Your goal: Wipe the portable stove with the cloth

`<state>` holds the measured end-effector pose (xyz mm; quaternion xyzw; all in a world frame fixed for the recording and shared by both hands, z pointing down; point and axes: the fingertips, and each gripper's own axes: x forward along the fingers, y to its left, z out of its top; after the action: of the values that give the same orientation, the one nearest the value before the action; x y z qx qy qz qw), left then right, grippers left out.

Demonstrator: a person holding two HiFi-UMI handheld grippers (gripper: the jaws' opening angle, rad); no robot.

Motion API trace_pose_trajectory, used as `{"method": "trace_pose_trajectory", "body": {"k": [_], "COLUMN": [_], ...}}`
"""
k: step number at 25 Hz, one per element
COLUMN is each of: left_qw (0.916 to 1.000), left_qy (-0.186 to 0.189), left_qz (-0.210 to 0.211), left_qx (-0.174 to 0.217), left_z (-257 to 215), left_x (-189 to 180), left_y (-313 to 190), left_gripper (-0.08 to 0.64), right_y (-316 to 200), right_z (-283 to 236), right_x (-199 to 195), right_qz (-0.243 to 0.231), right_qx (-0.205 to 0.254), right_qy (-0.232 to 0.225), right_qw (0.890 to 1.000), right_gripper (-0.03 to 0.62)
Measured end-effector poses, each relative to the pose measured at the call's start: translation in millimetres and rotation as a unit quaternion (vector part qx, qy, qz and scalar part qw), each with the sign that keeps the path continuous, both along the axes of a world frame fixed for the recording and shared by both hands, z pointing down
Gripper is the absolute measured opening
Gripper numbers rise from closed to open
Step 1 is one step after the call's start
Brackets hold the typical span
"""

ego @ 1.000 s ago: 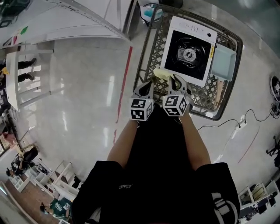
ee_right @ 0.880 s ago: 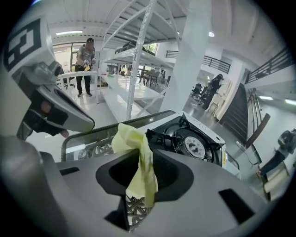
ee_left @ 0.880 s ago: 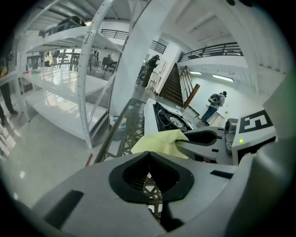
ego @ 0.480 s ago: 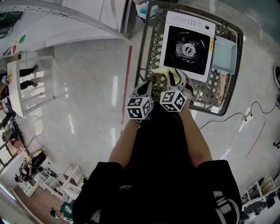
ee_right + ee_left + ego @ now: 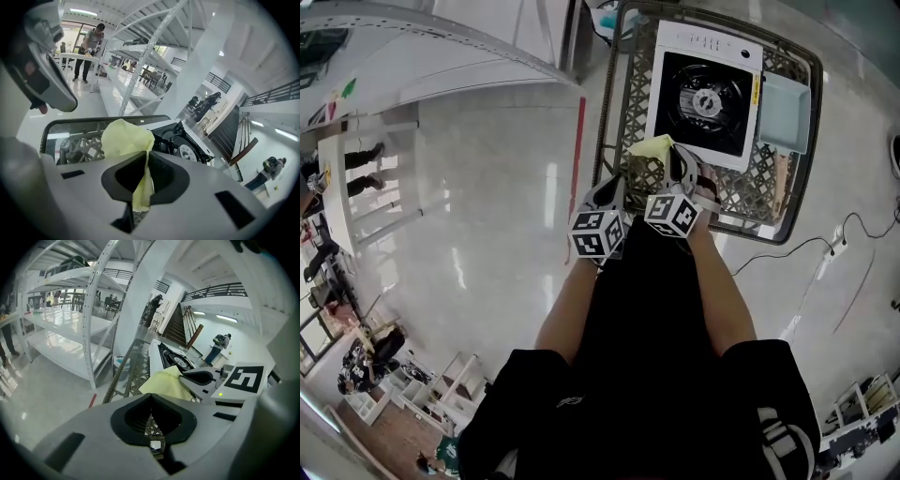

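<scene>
We are clenching the right gripper (image 5: 142, 157) on the cloth (image 5: 127, 138). Its jaws have just been closing, and the yellow fabric is running down between them and bunching up above the tips. We are holding the left gripper (image 5: 151, 397) with its jaws together and nothing between them.

In the head view, the left gripper (image 5: 617, 183) is sitting at 8 o'clock of the right gripper (image 5: 680, 159), just beside it. The cloth (image 5: 652, 147) is sticking out at 11 o'clock from the right gripper's tips, just beside the near edge of the portable stove (image 5: 705, 94). We cannot tell whether it is touching the stove.

The stove is lying at 12 o'clock from the 2 grippers on a wire-lattice table (image 5: 623, 103). A pale blue tray (image 5: 785, 112) is resting at the stove's 3 o'clock side. A red floor line (image 5: 577, 159) is running at 9 o'clock of the table.
</scene>
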<state>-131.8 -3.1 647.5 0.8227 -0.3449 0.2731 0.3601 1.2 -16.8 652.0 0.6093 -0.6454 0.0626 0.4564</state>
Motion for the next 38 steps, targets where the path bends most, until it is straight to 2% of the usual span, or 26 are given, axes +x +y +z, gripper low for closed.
{"method": "trace_pose_trajectory", "body": {"k": [18, 23, 38], "left_qw": [0.9995, 0.9989, 0.9963], "left_qy": [0.010, 0.012, 0.010], "left_qz": [0.030, 0.043, 0.084], "left_qx": [0.007, 0.011, 0.015], "left_z": [-2, -5, -7], "left_x": [36, 49, 87], "left_y": [1, 1, 4], "left_gripper": [0.017, 0.017, 0.017], "right_y": [16, 24, 41], "right_z": [3, 1, -3], "right_x": [17, 30, 62], "right_qz": [-0.003, 0.016, 0.032], "right_qx": [0.001, 0.002, 0.011], "right_qy": [0.023, 0.021, 0.036], "right_qw": [1.000, 1.000, 0.999], "right_gripper": [0.021, 0.021, 0.021]}}
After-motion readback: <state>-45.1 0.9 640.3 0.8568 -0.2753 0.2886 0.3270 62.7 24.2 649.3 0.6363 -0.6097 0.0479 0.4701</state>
